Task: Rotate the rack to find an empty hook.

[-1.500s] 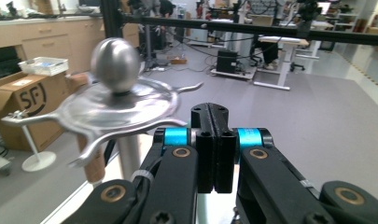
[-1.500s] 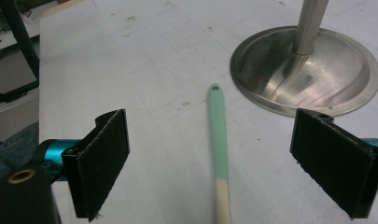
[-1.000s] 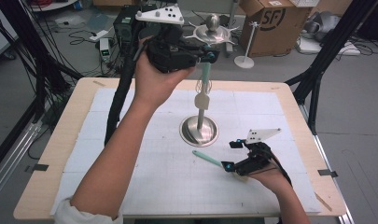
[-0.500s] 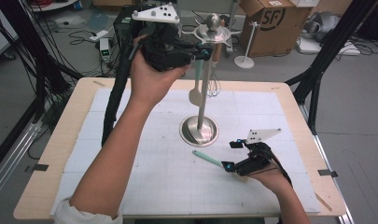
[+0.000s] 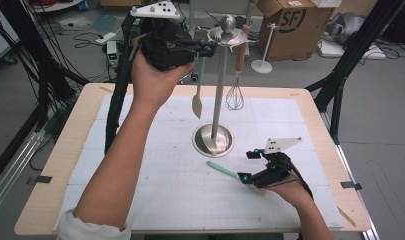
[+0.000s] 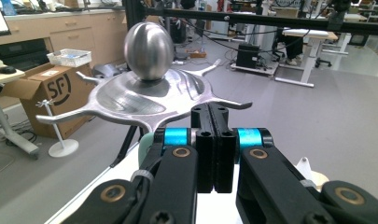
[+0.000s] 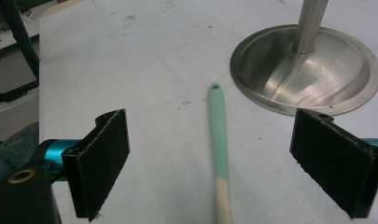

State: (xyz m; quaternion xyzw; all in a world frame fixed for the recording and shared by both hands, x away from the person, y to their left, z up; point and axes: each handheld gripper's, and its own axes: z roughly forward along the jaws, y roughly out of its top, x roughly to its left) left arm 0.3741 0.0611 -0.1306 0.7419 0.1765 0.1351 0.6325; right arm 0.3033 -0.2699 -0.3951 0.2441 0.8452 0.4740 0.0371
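— From up high, what's biggest on that white gridded table mat (image 5: 155, 190)?

— The tall polished steel utensil stand (image 5: 219, 90), round base on the mat, with a wire whisk with a wooden handle (image 5: 235, 85) and a mint-handled spatula (image 5: 198, 95) hanging from its star-shaped top.

— And the left gripper (image 5: 206, 49)?

— Raised beside that top, at the spatula's handle. Its own view puts the steel knob (image 6: 148, 50) right ahead and the black jaws clenched together, a bit of mint just behind them; I cannot tell whether they pinch it.

— The right gripper (image 5: 245, 176)?

— Low on the mat, released. Its view shows the jaws wide apart, a mint and cream utensil handle (image 7: 219, 149) lying flat between them, untouched, just beside the base.
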